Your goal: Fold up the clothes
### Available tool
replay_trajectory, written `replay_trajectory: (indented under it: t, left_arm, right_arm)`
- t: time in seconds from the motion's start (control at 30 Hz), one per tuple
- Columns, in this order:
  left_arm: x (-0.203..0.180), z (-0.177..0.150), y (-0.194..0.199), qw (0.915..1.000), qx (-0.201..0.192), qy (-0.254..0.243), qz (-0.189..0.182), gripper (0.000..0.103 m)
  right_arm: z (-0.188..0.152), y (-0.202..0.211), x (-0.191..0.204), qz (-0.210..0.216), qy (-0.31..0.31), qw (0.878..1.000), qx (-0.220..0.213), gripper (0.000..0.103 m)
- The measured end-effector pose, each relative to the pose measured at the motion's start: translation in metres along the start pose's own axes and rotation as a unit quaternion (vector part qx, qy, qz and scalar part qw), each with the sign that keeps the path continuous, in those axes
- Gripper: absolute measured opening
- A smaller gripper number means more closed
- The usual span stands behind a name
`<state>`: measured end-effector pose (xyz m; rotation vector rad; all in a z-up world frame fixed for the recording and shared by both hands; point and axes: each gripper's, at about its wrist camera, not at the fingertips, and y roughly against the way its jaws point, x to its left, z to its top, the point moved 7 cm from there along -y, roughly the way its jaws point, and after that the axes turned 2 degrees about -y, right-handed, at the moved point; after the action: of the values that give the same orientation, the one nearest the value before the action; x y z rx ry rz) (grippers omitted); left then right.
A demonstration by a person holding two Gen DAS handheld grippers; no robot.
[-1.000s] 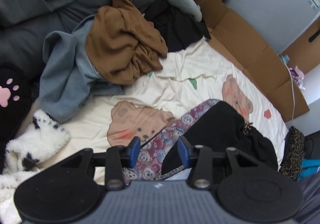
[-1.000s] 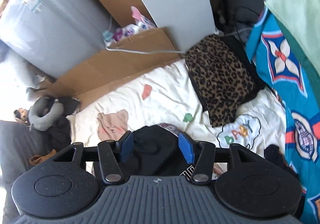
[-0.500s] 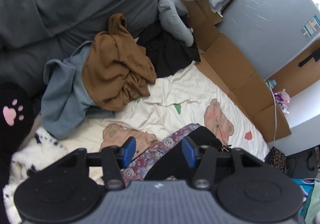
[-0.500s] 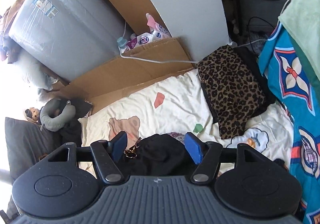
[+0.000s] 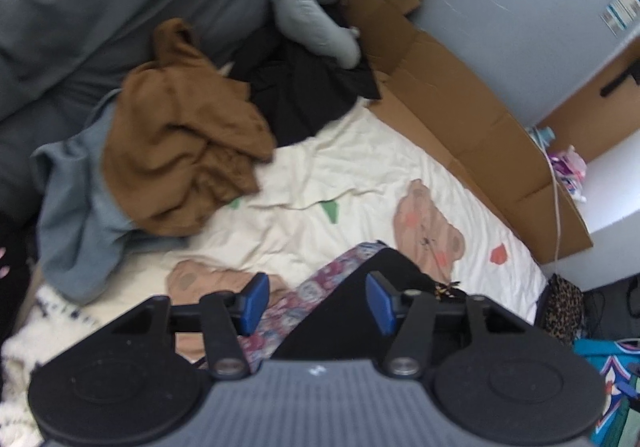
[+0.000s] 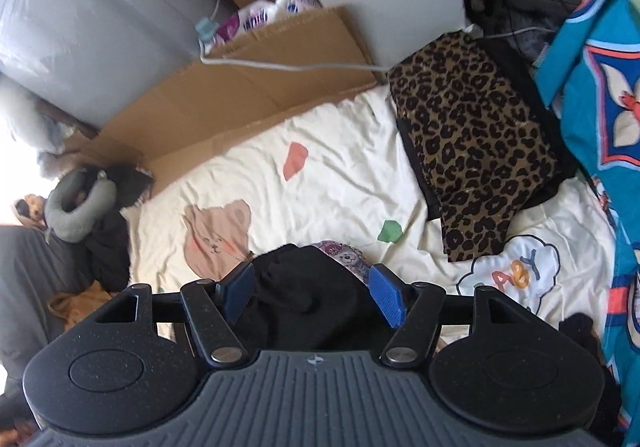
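left wrist view — left gripper [image 5: 316, 301] wide open above black garment [image 5: 360, 311].

1. Below the left gripper [image 5: 314, 297] lies a folded garment [image 5: 384, 287] on a patterned cloth [image 5: 316, 287], both on the bedsheet [image 5: 360, 175].
2. Ahead and left: a heap of clothes [image 5: 176, 151]—against a cushion [image 5: 100, 7].
3. Ahead and right: cardboard [image 5: 460, 119] along the sheet's edge.
4. Ahead-right of the right gripper [image 6: 312, 293]—a spotted garment [image 6: 472, 143] on the sheet.
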<state>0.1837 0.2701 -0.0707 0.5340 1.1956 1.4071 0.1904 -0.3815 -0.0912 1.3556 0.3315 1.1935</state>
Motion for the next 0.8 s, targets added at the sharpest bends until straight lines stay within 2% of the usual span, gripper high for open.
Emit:
replay_trajectory:
  t: [0.23, 0.53, 0.8]
  left_arm:
    - [-0.057, 0.012, -0.053, 0.9992, 0.028, -0.029, -0.004, 0.057]
    - [-0.138, 0.003, -0.13, 0.9949, 0.071, -0.069, -0.024, 0.056]
    - [-0.195, 0.006, -0.207, 0.9922, 0.086, -0.072, -0.055, 0.053]
  right_arm:
    - [0.0, -0.056, 0.001, 0.008, 0.026, 0.999, 0.044, 0.07]
    - [0.003, -0.105, 0.005, 0.039, 0.058, 0.997, 0.045, 0.07]
    - [-0.007, -0.168, 0.007, 0.059, 0.073, 0.995, 0.028, 0.069]
